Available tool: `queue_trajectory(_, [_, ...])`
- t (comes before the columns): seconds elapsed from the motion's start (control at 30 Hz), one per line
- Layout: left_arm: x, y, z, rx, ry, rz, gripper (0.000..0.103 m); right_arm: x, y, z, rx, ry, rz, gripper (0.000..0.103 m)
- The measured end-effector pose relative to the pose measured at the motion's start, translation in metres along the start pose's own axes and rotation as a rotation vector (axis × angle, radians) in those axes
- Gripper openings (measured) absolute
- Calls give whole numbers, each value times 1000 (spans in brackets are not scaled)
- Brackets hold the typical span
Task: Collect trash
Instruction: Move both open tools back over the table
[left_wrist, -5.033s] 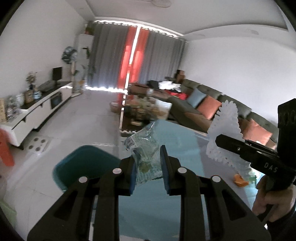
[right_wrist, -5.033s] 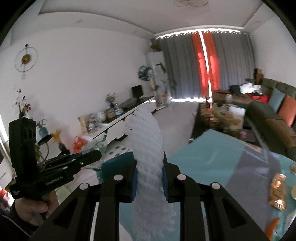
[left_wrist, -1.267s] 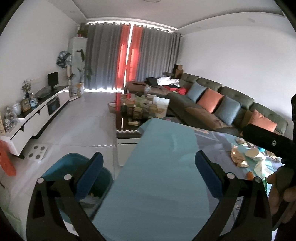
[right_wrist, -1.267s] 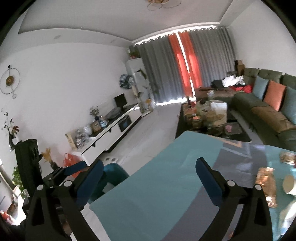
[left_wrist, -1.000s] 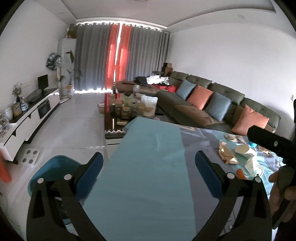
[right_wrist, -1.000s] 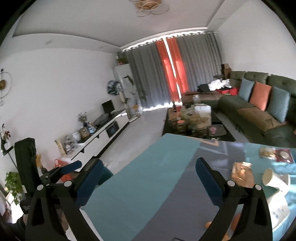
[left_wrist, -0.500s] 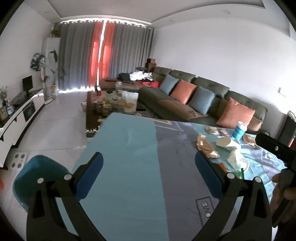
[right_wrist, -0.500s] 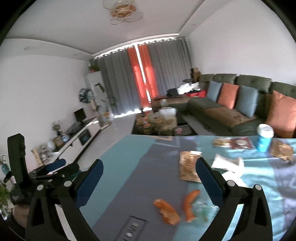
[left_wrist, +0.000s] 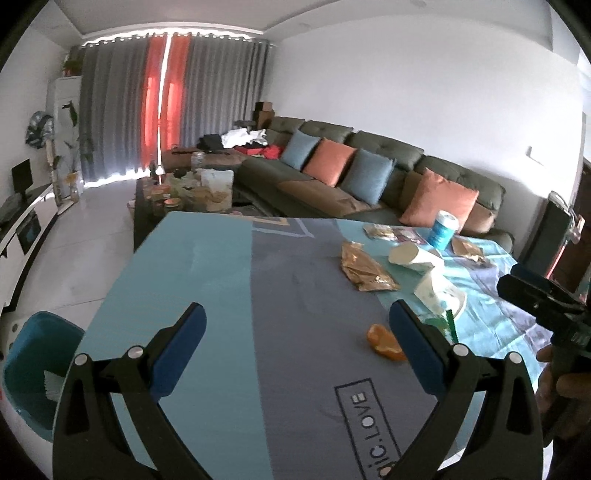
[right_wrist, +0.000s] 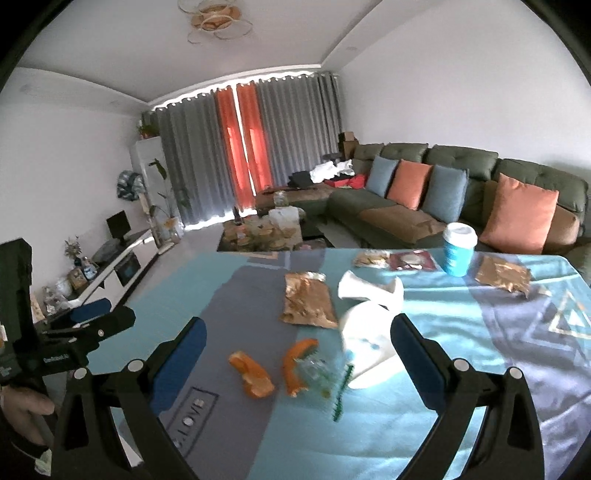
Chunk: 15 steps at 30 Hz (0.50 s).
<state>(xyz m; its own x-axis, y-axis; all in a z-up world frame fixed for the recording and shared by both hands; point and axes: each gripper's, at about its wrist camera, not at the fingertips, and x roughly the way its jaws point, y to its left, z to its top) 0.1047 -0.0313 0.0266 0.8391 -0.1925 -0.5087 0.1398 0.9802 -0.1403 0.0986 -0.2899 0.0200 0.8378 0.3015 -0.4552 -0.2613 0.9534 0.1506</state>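
Both grippers released, nothing held — left gripper (left_wrist: 297, 345) and right gripper (right_wrist: 297, 354) hover over the table (right_wrist: 461, 387). Orange peels (right_wrist: 251, 374), gold wrapper (right_wrist: 306, 299) and white paper cups (right_wrist: 369, 288) lie on it. Teal bin (left_wrist: 33, 365) on floor, beside the table's left edge.
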Motion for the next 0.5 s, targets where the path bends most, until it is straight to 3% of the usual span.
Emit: queue_trajectory(0.5, [30, -33, -8, 62, 58, -75, 98, -1, -26, -14, 52, 45, -58, 95])
